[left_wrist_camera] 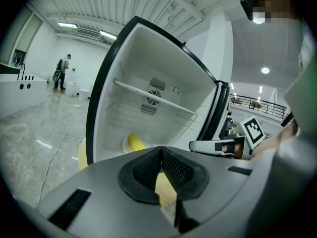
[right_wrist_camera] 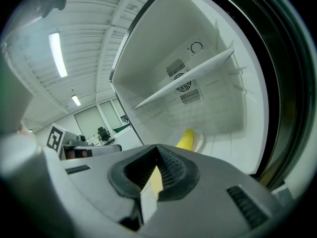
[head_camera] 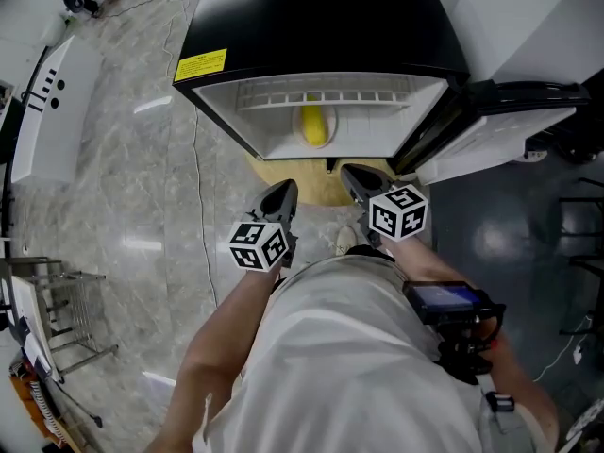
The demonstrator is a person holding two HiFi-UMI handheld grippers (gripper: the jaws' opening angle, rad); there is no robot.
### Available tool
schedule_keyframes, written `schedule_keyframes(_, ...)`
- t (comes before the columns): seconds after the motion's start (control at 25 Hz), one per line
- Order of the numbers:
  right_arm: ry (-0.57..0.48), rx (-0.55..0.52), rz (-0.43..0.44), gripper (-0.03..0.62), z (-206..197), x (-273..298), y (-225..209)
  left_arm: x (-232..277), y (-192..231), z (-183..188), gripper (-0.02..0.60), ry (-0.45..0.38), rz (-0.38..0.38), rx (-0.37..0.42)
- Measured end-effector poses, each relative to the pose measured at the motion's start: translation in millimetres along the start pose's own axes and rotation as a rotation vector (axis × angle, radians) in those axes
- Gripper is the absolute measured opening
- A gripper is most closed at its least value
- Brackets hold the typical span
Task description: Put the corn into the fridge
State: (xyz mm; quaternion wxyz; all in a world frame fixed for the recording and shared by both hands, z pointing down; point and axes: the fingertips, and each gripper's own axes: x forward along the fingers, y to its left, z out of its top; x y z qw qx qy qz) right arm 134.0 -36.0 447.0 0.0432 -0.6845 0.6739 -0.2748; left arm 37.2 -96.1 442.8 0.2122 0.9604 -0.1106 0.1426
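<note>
At the far left of the head view a white counter (head_camera: 52, 111) stands on the grey marble floor (head_camera: 123, 206), with a metal wire rack (head_camera: 61, 305) below it and a thin cable (head_camera: 198, 159) running past the fridge's left side. Next comes the left gripper (head_camera: 281, 194), held close in front of the person's light shirt (head_camera: 349, 347); its own view shows the jaws pressed together at the tips with nothing between them. Ahead of both grippers stands a small black fridge (head_camera: 311, 17), open, its white interior crossed by a shelf (head_camera: 321, 92). The yellow corn (head_camera: 314, 125) lies inside on the fridge floor, under the shelf and towards the back, resting on a small white plate (right_wrist_camera: 199, 141), well apart from both grippers. A yellowish mat (head_camera: 307, 185) shows under the fridge's front edge. The right gripper (head_camera: 355, 179) is just beside the left one, pointing at the fridge opening, its jaws likewise closed tip to tip on nothing. Further right the fridge door (head_camera: 491, 149) stands swung wide open, and a black device (head_camera: 444, 300) sits on the person's right forearm
</note>
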Motion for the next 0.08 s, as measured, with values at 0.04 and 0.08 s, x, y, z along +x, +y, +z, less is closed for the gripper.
schedule_keyframes(0.04,0.002,0.001,0.0,0.009,-0.4,1.1,-0.6,1.4,0.5,-0.2,0.008,0.002,-0.001,0.0)
schedule_keyframes(0.08,0.005,0.002,-0.001,0.009,-0.9,2.1,-1.3,2.7,1.0,-0.4,0.008,0.005,-0.003,-0.001)
